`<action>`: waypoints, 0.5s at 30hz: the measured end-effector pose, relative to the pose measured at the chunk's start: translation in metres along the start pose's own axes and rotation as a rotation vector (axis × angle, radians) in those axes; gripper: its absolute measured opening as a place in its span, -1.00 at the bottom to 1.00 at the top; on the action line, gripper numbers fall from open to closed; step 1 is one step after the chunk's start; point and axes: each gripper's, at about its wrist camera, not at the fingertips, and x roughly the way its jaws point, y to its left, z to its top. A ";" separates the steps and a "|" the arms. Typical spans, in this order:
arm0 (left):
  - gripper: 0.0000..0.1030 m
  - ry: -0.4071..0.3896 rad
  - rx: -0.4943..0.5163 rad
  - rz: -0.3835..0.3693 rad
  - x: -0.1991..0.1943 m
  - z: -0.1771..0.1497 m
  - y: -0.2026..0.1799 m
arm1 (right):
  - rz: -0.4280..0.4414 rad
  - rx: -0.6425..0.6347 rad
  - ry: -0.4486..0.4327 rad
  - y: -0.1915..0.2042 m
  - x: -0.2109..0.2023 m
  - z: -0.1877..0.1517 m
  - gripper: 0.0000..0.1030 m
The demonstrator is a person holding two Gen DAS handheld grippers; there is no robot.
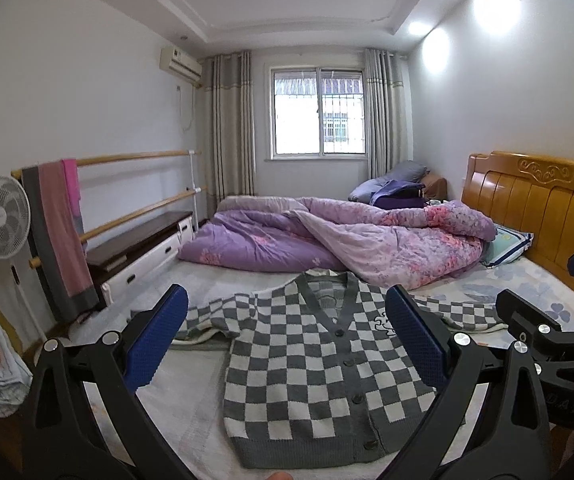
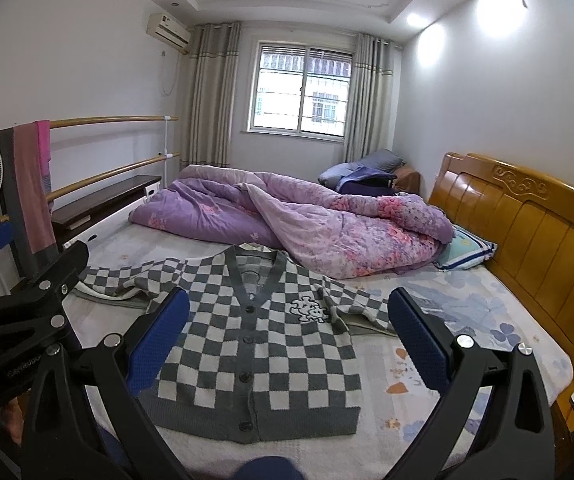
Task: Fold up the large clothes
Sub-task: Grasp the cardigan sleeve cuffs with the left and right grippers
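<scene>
Both grippers hang nearest the lenses, jaws spread wide and holding nothing: the left gripper (image 1: pixel 287 344) and the right gripper (image 2: pixel 289 344) are poised above the near edge of the bed (image 2: pixel 427 364). Between them lies the checked cardigan (image 2: pixel 255 344), face up and buttoned, hem toward the person, collar toward the heaped purple quilt (image 2: pixel 287 224). Its sleeves are out to either side; the left sleeve (image 1: pixel 211 320) is rumpled and partly doubled over, the right sleeve (image 2: pixel 359 304) creased. Judgement: folding has not begun. Risk noted: a pinch taken on the loose knit may catch one layer only, dragging the front off the back; the unsmoothed sleeves would fold in crooked, and the collar sits close enough to the quilt to snag.
</scene>
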 end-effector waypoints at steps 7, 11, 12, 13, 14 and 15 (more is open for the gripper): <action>0.91 0.065 -0.030 0.008 0.039 -0.011 0.025 | 0.097 -0.016 -0.009 0.022 0.042 -0.006 0.86; 0.91 0.130 -0.086 -0.007 0.072 -0.026 0.047 | 0.155 0.008 0.032 0.028 0.079 -0.014 0.86; 0.91 0.144 -0.096 -0.010 0.081 -0.030 0.051 | 0.167 0.015 0.051 0.030 0.091 -0.016 0.86; 0.91 0.166 -0.112 -0.019 0.092 -0.036 0.056 | 0.185 0.028 0.067 0.030 0.103 -0.019 0.86; 0.91 0.183 -0.128 -0.034 0.103 -0.042 0.061 | 0.199 0.038 0.077 0.032 0.111 -0.022 0.86; 0.91 0.206 -0.143 -0.045 0.114 -0.048 0.066 | 0.212 0.048 0.093 0.033 0.123 -0.024 0.86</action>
